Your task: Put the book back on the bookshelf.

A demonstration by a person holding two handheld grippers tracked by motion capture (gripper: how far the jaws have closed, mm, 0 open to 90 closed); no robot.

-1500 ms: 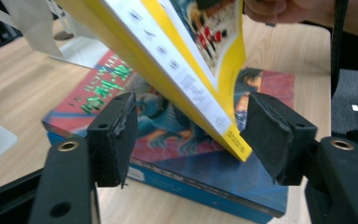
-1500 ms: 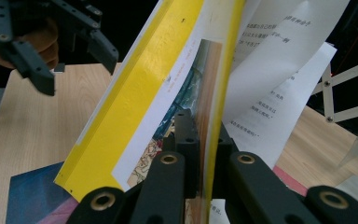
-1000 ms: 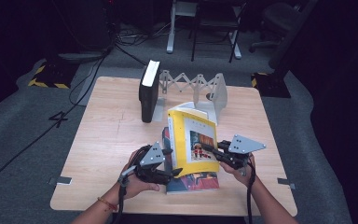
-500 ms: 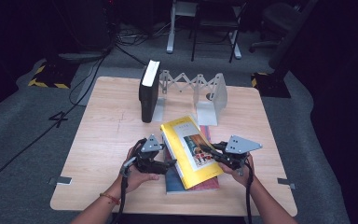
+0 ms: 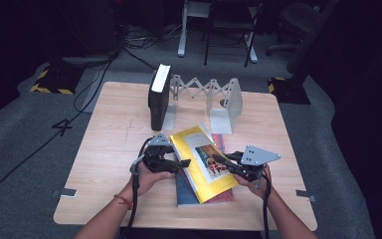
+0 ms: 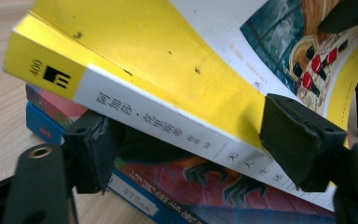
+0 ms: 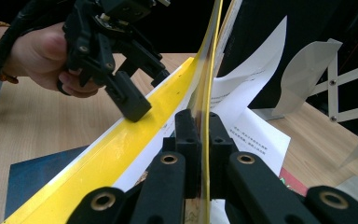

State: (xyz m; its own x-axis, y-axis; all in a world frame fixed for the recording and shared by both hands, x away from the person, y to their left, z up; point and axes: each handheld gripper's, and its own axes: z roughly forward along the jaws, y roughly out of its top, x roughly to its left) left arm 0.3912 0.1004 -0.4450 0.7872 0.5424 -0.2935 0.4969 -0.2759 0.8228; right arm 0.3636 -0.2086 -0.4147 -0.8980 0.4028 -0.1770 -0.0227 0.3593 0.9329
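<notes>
The yellow book (image 5: 201,162) sits tilted over 2 flat books (image 5: 189,191) at the near middle of the bench (image 5: 114,124), apparently being lifted off the stack, perhaps for the rack (image 5: 214,99) behind, where 1 black book (image 5: 158,97) stands.

The right gripper (image 7: 200,126) has its fingers pressed together on the front cover (image 7: 204,84), peeling it upward. The left gripper (image 6: 200,140) straddles the spine; its fingers (image 6: 298,135) have just been spreading, 1 above the spine and 1 below, not visibly squeezing.

Both forearms enter low, grippers pointing inward toward each other, nearly level.
</notes>
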